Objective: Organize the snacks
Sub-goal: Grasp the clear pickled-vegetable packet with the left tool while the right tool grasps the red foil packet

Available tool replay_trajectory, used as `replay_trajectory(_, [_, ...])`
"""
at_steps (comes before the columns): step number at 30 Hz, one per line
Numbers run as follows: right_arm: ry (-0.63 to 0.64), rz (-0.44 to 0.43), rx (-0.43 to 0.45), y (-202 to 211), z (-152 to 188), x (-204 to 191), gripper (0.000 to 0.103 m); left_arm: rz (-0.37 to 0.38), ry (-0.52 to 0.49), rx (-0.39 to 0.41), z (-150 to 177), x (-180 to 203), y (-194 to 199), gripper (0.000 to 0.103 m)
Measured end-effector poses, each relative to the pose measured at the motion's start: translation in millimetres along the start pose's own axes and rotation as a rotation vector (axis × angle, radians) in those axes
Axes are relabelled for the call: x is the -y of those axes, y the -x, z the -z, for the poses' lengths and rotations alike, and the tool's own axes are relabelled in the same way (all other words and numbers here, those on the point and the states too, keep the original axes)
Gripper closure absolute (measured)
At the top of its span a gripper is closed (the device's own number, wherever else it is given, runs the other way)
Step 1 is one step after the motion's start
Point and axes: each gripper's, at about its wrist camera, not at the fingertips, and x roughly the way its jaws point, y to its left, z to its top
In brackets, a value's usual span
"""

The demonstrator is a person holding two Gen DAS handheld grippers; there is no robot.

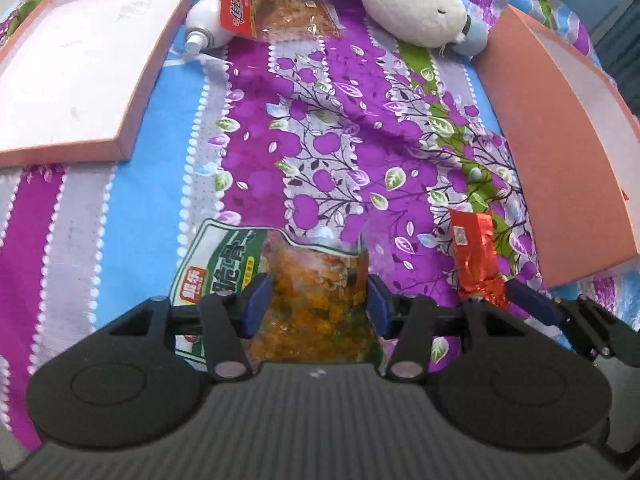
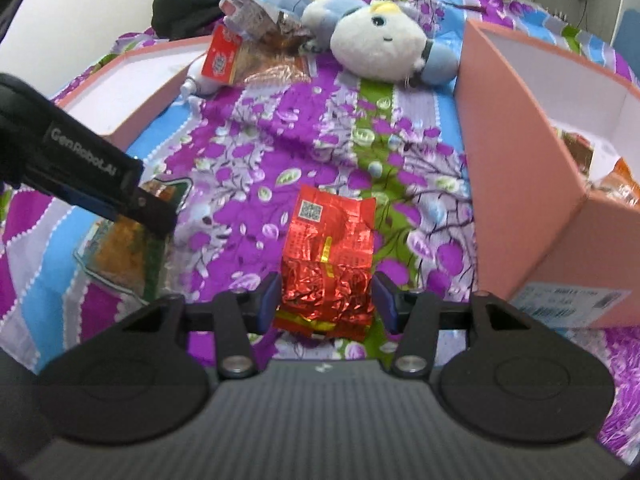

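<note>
Down on the flowered bedsheet, the left gripper has its blue pads on either side of a green-edged snack bag, apparently pinching it, though its near end is hidden under the tool. Just to its right, the right gripper closes around a crinkled red foil packet in the same way, pads against its sides. A deep pink box stands to the right, with packets inside only partly visible over its wall. A shallow pink lid lies left. Farther back, a plush toy rests near more snack packets overlapping a white bottle.
</note>
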Motion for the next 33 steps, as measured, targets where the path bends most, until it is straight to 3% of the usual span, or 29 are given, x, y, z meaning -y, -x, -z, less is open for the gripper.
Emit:
replay_trajectory(3, [-0.018, -0.009, 0.019, 4.4, 5.5, 6.0, 0.044, 0.064, 0.053, 0.031, 6.8, -5.2, 5.6, 0.027])
replay_trajectory(5, [-0.046, -0.032, 0.042, 11.0, 9.3, 12.5, 0.03, 0.091, 0.09, 0.052, 12.3, -8.7, 11.1, 0.019])
replay_trajectory(10, [-0.085, -0.072, 0.098, 22.5, 17.4, 20.3, 0.027, 0.117, 0.068, 0.073, 22.1, -6.9, 17.5, 0.019])
replay_trajectory(13, [-0.095, -0.103, 0.073, 15.2, 19.1, 20.6, 0.027, 0.117, 0.003, 0.072, 24.2, -1.3, 12.2, 0.021])
replay_trajectory(16, [-0.055, -0.076, 0.076, 8.6, 20.5, 13.5, 0.027, 0.082, -0.062, 0.098, 22.7, 4.6, 7.4, 0.021])
replay_trajectory(20, [0.016, -0.022, 0.077, -1.3, 21.2, 5.9, 0.029, 0.053, -0.062, 0.086, 17.4, 3.3, -7.4, 0.023])
replay_trajectory(23, [0.057, 0.008, 0.069, -6.0, 22.1, 1.6, 0.043, 0.024, -0.072, 0.075, 16.3, 4.9, -16.7, 0.023])
replay_trajectory(27, [0.069, -0.004, 0.058, -5.7, 19.0, 0.1, 0.049, -0.054, -0.124, 0.094, 17.8, 12.4, -21.5, 0.039])
replay_trajectory(33, [0.029, -0.009, 0.065, 12.1, 10.3, 8.9, 0.049, -0.026, -0.065, 0.097, 10.1, 9.1, -4.6, 0.047])
